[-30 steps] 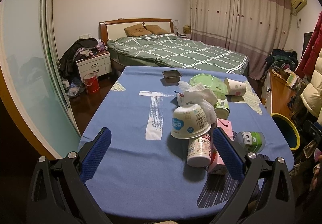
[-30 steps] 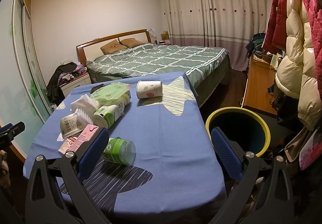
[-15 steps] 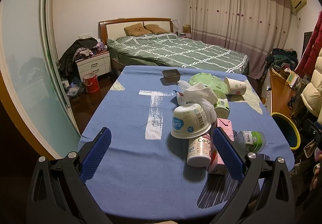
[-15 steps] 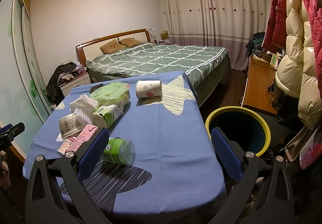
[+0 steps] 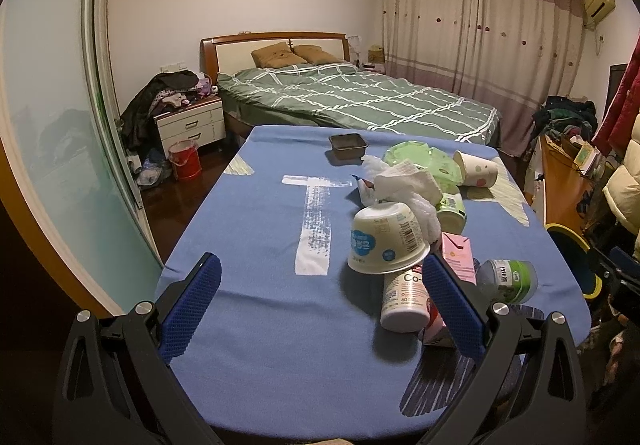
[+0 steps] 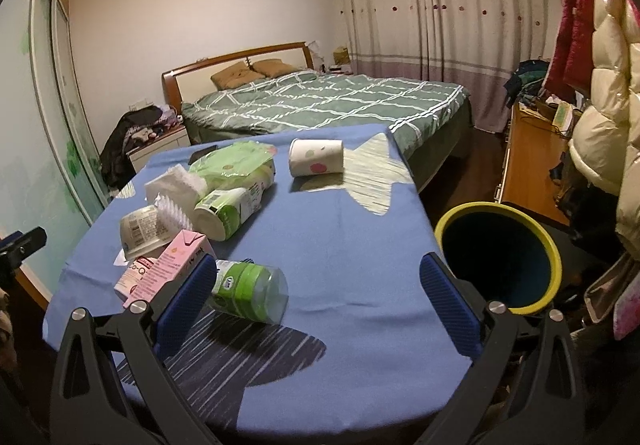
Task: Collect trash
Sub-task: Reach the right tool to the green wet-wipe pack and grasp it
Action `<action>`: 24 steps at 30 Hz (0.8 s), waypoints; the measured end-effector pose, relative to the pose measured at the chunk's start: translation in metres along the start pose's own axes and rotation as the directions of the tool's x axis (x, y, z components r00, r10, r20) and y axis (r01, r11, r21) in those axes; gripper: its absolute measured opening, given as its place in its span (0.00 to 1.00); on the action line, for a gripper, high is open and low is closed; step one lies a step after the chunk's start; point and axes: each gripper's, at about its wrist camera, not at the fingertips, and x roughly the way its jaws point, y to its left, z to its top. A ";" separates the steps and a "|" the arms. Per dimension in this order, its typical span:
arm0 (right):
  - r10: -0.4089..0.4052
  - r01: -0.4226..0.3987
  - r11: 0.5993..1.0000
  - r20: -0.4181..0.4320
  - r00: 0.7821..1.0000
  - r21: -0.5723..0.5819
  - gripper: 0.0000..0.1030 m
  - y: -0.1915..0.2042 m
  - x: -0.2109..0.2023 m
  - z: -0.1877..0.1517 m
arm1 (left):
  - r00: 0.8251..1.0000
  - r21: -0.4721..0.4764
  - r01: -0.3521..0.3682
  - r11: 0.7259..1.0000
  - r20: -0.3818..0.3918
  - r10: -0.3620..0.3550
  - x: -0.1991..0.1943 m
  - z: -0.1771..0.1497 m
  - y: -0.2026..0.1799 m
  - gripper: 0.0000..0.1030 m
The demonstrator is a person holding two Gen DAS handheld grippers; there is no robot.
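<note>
Trash lies on a blue-clothed table (image 5: 248, 229): an upturned white yogurt tub (image 5: 386, 241), a white bottle (image 5: 402, 301), a pink carton (image 6: 166, 269), a clear green-labelled jar (image 6: 250, 291) on its side, a paper cup (image 6: 316, 162), green packaging (image 6: 236, 165) and tissues (image 5: 404, 181). A yellow-rimmed bin (image 6: 498, 253) stands on the floor right of the table. My left gripper (image 5: 320, 295) is open and empty over the near table edge, left of the pile. My right gripper (image 6: 316, 297) is open and empty, the jar by its left finger.
A small dark tray (image 5: 347, 144) sits at the table's far end. A bed (image 5: 360, 101) lies beyond the table. A wooden desk (image 6: 532, 157) and hanging coats (image 6: 600, 85) are at the right. A nightstand (image 5: 190, 125) and red bucket (image 5: 185, 159) stand at the left.
</note>
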 end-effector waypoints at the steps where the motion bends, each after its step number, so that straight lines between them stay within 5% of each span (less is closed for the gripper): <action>1: 0.008 -0.008 1.000 -0.004 1.000 -0.002 0.94 0.003 0.004 0.002 | 1.000 -0.001 0.000 1.000 -0.003 0.000 0.002 0.000 0.001 0.96; 12: 0.143 -0.146 0.988 -0.050 0.988 -0.057 0.93 0.052 0.075 0.054 | 1.000 0.009 -0.018 1.000 -0.020 0.018 0.022 -0.003 0.008 0.96; 19: 0.191 -0.193 0.981 -0.129 0.973 -0.002 0.74 0.071 0.148 0.108 | 0.999 0.026 -0.026 0.999 -0.020 0.027 0.037 -0.002 0.011 0.96; 24: 0.174 -0.172 0.985 -0.219 0.960 0.029 0.72 0.077 0.197 0.124 | 0.999 0.026 -0.016 1.000 -0.036 0.017 0.050 -0.001 0.015 0.96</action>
